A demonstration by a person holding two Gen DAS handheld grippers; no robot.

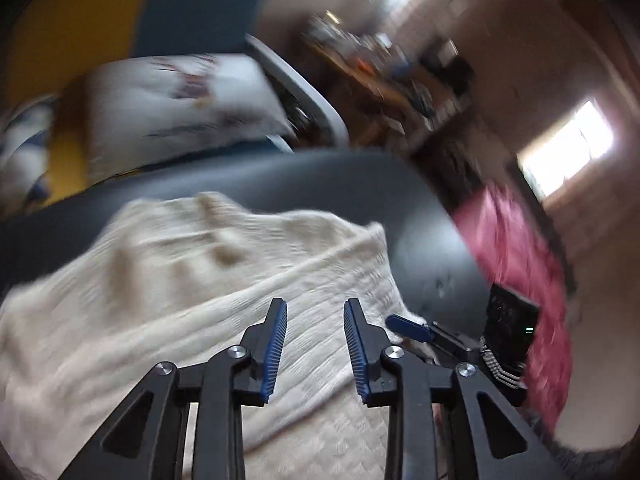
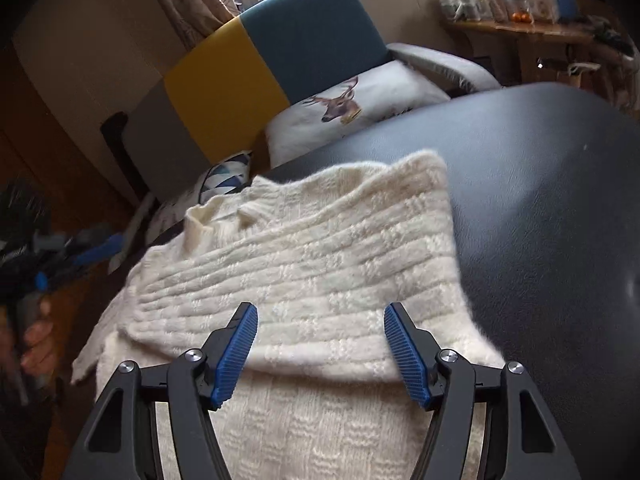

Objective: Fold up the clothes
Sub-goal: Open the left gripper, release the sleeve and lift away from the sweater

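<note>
Sweater [image 2: 304, 264] on table [image 2: 540, 208]: one flap folded over, further folds left. Left gripper [image 1: 316, 344] & right gripper [image 2: 320, 354] both spread, pinching nothing.

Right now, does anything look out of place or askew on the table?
Only slightly: the cream sweater lies folded over on the dark table, but its left edge droops past the table's side. Both grippers, left and right, are open above it. Nothing looks spilled or damaged.

Black hand-held gripper [image 2: 320, 312] frames, ribbed blue pads [image 2: 236, 350] (silver pivot screws)
</note>
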